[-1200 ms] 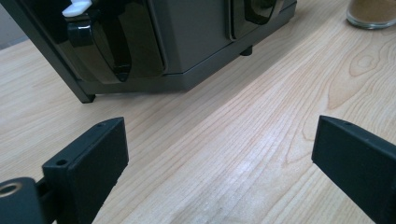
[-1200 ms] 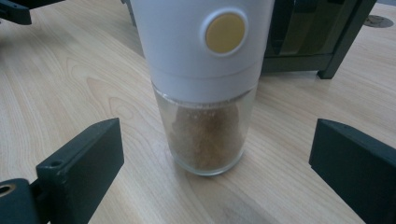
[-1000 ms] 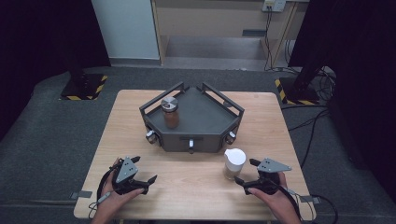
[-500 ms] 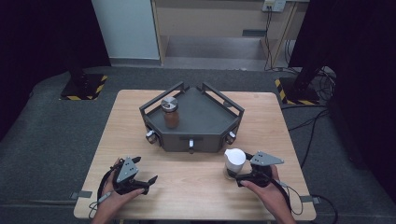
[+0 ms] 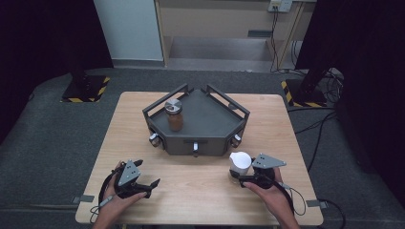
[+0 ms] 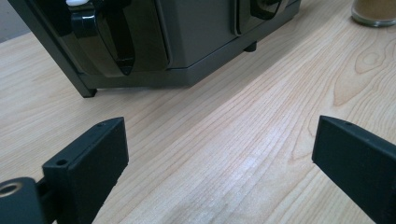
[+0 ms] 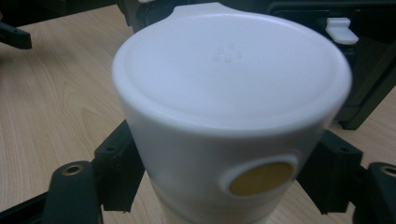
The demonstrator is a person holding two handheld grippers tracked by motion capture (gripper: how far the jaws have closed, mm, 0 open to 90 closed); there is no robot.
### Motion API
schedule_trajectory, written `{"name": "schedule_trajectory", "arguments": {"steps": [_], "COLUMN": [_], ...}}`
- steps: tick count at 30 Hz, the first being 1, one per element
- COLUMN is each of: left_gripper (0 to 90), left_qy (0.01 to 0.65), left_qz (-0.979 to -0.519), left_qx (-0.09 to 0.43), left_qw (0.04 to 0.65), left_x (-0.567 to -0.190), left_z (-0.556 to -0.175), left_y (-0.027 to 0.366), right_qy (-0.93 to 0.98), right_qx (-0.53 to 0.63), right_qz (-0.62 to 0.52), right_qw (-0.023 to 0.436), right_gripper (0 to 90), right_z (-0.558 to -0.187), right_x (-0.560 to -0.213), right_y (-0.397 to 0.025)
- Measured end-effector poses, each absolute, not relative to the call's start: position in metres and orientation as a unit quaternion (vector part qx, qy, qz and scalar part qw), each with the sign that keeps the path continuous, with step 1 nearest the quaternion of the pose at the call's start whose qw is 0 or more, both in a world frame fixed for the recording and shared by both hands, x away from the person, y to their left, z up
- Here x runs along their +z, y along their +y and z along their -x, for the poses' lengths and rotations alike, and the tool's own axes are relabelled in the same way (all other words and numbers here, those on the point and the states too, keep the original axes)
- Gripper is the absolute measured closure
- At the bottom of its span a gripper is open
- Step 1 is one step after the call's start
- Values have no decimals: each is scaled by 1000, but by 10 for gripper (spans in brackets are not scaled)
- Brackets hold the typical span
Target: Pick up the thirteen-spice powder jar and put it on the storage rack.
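Grey carpet and dark curtains surround a pale wooden table (image 5: 200,186), its grain running in long, smooth streaks. At the centre sits a dark metal tray (image 5: 210,129) with angled sides, raised rails and small white-tipped latches along its front wall. A glass jar (image 5: 174,116) with a silver screw lid and brown contents stands upright inside the tray, near its left corner.

On the bare wood just in front of the tray's right corner stands a white-capped jar (image 5: 239,164). The right gripper (image 5: 246,179) has its two black jaws on either side of it, below the cap; in the right gripper view they sit right against the body (image 7: 196,186), but whether they are pressing or merely beside it cannot be told. That view shows a wide, smooth, matte plastic cap with a round tan mark on its side.

The left gripper (image 6: 219,154) rests low at the table's near left with its jaws spread wide and nothing between them.

The capped jar looks rigid and fairly light, though its smooth, rounded surface may slip under hard jaws. A hold on the straight body below the cap seems safer than on the cap itself, which could turn or lift off. The glass jar is likely heavier and breakable.
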State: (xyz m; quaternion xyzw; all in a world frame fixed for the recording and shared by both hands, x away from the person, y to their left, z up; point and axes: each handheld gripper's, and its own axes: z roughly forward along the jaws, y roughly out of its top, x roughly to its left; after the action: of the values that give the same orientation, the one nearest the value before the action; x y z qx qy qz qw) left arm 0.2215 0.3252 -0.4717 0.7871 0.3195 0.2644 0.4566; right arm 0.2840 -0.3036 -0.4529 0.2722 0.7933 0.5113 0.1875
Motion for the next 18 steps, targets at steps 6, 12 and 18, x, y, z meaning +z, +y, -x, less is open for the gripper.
{"name": "schedule_trajectory", "arguments": {"steps": [6, 12, 18], "left_gripper": [31, 30, 28], "left_qy": [318, 320, 320], "left_qz": [-788, -787, -788], "left_qx": [265, 264, 265], "left_qw": [456, 456, 455], "left_x": [-471, -471, -471], "left_z": [-221, -221, -221], "left_y": [325, 326, 325], "right_qy": [793, 794, 789], "right_qx": [512, 507, 507], "right_qz": [-269, -273, -281], "right_qw": [193, 196, 202], "right_gripper": [309, 312, 313], "right_z": [-282, -280, -277], "right_x": [-455, -452, -450], "right_y": [-303, -300, -298]}}
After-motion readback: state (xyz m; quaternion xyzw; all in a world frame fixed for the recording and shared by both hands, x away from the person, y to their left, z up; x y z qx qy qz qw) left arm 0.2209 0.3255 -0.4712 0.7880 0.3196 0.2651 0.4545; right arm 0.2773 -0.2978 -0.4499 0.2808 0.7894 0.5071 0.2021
